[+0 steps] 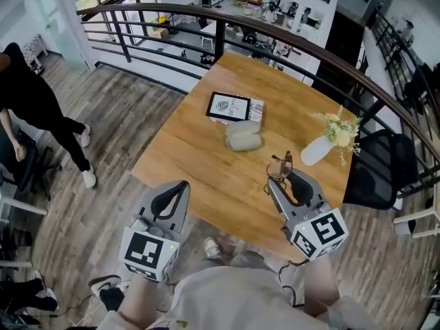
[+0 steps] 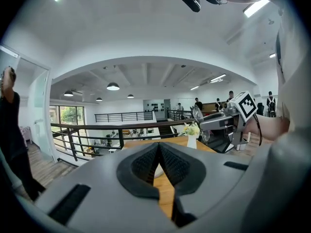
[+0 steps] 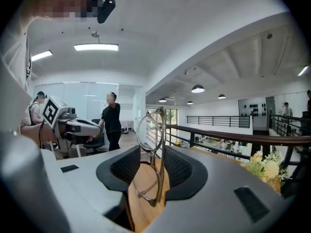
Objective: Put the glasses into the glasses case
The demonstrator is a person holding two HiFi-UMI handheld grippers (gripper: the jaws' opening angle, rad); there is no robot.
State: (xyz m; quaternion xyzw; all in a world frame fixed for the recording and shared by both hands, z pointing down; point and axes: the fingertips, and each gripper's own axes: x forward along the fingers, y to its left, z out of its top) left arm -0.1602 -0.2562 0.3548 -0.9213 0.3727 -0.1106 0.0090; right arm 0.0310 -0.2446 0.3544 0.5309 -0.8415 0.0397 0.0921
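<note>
A thin metal-framed pair of glasses (image 1: pixel 280 165) stands upright between the pads of my right gripper (image 1: pixel 280 179), over the near right part of the wooden table (image 1: pixel 199 163). In the right gripper view the glasses (image 3: pixel 149 130) rise out of the gripper (image 3: pixel 153 160), which is shut on them. The pale grey glasses case (image 1: pixel 243 138) lies closed near the table's middle, ahead and to the left of the right gripper. My left gripper (image 1: pixel 179 187) hovers at the table's near left edge, shut with nothing in it; its pads (image 2: pixel 146 164) meet at the tips.
A book (image 1: pixel 230 107) lies just behind the case. A white vase (image 1: pixel 316 150) with flowers (image 1: pixel 340 128) stands at the table's right side, and a black chair (image 1: pixel 378 167) is beyond it. A railing (image 1: pixel 275 36) runs behind the table. A person (image 1: pixel 34 108) stands at far left.
</note>
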